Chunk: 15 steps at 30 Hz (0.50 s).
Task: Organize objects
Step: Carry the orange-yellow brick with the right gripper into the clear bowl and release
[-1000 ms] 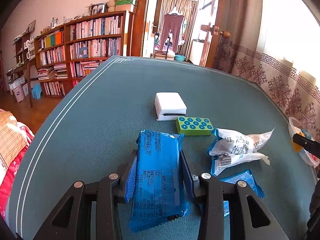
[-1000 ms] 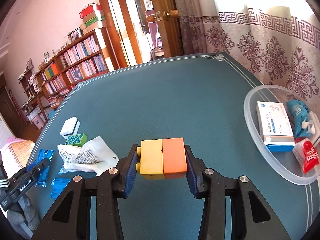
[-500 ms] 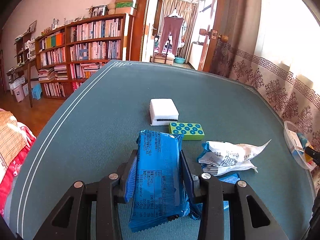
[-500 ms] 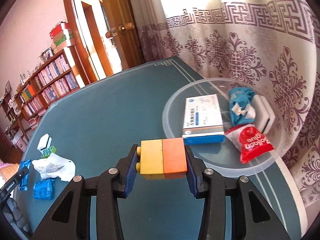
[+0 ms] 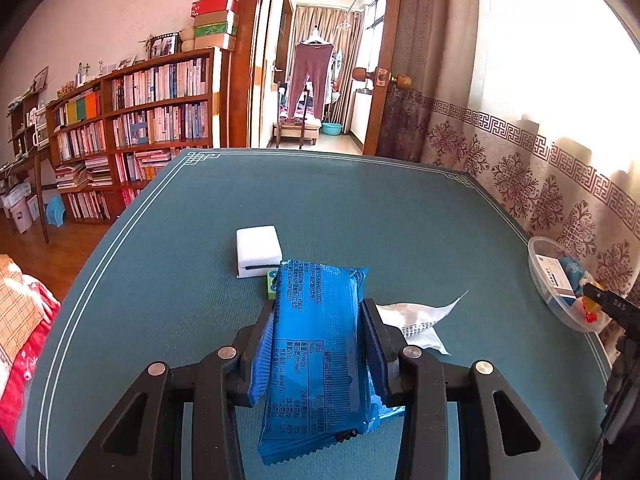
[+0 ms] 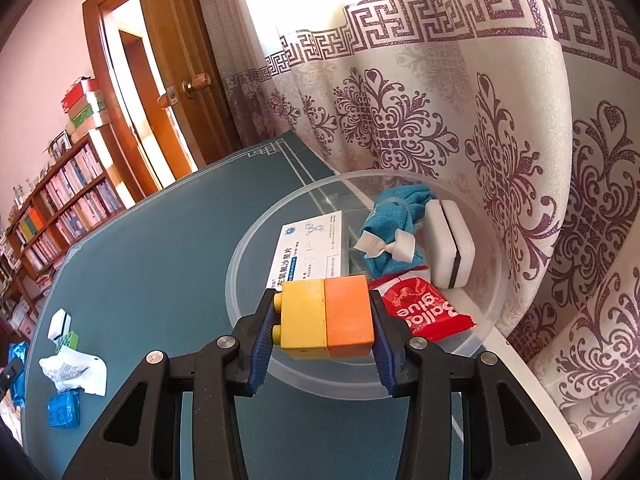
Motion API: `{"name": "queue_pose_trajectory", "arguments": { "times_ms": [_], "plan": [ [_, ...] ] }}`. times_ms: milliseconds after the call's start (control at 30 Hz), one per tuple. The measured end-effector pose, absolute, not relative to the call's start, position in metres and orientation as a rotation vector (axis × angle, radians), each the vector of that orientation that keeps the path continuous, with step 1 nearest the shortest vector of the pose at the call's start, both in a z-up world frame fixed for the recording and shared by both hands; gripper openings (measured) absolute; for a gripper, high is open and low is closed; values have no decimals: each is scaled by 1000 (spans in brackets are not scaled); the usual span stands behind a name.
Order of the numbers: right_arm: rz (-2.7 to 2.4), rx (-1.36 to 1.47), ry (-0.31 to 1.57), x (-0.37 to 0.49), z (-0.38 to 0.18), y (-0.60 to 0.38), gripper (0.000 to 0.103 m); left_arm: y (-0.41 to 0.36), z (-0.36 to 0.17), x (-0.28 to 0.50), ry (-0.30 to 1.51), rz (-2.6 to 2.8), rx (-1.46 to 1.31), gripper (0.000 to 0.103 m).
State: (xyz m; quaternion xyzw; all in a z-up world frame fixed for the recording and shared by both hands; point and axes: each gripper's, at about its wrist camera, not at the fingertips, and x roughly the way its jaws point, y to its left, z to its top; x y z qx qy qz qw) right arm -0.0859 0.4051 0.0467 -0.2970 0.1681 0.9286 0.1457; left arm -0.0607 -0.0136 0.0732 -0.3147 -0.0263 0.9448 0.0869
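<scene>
clear plastic bowl (image 6: 248, 248): medicine box (image 6: 308, 244), blue cloth (image 6: 396, 216) | left gripper (image 5: 318, 344) grasping blue packet (image 5: 316, 360) | right gripper (image 6: 324, 316) grasping block (image 6: 326, 316)

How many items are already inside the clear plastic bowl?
4: white medicine box at left, blue cloth bundle behind, white sponge block at right, red packet in front. More may hide behind the held yellow-orange block.

wooden bookshelf (image 5: 152, 120), open door (image 6: 160, 92), patterned curtain (image 6: 460, 128), hanging trousers (image 5: 310, 76)

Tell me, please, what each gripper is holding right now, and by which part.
The left gripper clamps a blue snack packet across its long side edges. The right gripper clamps a yellow-and-orange block by its two opposite end faces.
</scene>
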Motion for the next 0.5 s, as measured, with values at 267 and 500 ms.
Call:
{"name": "queue_pose_trajectory", "arguments": {
  "times_ms": [267, 500],
  "plan": [
    [2667, -865, 479, -91, 36, 411, 52, 12, 79, -61, -36, 2784, -939, 42],
    [2691, -789, 462, -69, 38, 409, 53, 42, 88, -63, 16, 2741, -911, 42]
  ]
}}
